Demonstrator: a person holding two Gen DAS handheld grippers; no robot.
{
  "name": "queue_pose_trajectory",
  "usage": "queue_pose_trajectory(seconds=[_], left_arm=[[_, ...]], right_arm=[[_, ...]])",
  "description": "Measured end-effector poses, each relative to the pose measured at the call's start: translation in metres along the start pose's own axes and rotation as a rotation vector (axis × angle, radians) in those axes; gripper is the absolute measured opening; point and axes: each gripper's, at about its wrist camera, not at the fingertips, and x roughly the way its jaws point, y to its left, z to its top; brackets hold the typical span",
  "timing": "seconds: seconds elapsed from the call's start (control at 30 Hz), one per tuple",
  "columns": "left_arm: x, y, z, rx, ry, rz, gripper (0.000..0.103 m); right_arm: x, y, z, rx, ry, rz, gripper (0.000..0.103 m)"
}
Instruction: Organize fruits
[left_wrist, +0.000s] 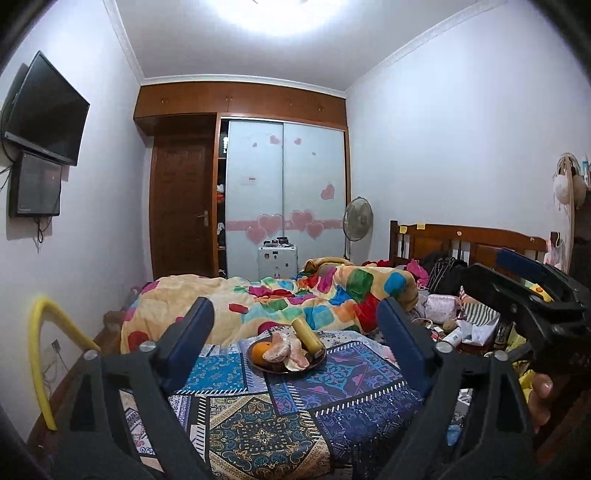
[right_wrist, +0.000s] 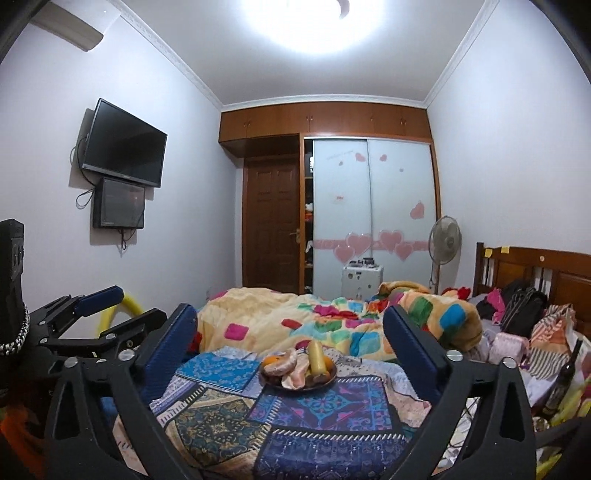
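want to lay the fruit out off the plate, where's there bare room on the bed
The patchwork cloth is bare on the near side of the plate, between both open grippers, and to its left. Behind the plate the quilt bunches up. To the right, clothes and bags crowd the bed. The plate itself is full.
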Motion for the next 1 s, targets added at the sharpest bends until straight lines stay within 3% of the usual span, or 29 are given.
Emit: queue_pose_trajectory(seconds=[0.43, 1.0], left_arm=[[-0.008, 0.003, 0.000, -0.004, -0.022, 0.030, 0.101], [-0.008, 0.004, -0.003, -0.007, -0.010, 0.023, 0.102]], right_arm=[[-0.003, 0.001, -0.005, 0.008, 0.003, 0.009, 0.103], [-0.003, 0.003, -0.006, 0.014, 0.014, 0.007, 0.103]])
